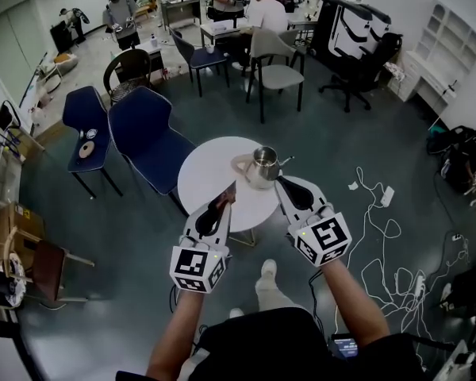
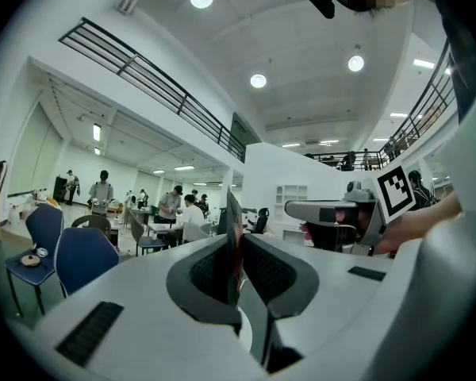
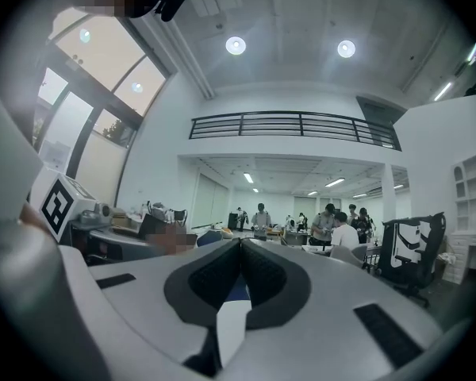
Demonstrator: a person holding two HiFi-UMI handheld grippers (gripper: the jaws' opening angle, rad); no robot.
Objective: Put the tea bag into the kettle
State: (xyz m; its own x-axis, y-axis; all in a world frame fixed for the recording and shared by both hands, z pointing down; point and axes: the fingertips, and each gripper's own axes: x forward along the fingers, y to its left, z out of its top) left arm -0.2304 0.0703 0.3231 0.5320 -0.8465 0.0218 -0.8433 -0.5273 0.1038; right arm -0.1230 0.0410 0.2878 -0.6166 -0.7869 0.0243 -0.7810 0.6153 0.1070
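Just inside the table's (image 1: 210,173) near edge, the left gripper (image 1: 230,195) grips the flat tea bag (image 2: 233,230) upright, short of the kettle (image 1: 264,163) by the far right rim. The right gripper (image 1: 280,181), clenched and empty, hovers beside the kettle. A chair (image 1: 147,137) crowds the left edge; cables (image 1: 381,244) litter the floor rightward

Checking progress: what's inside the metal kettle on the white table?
The metal kettle shows too small to read inside; the thin dark tea bag is clamped in the left gripper.
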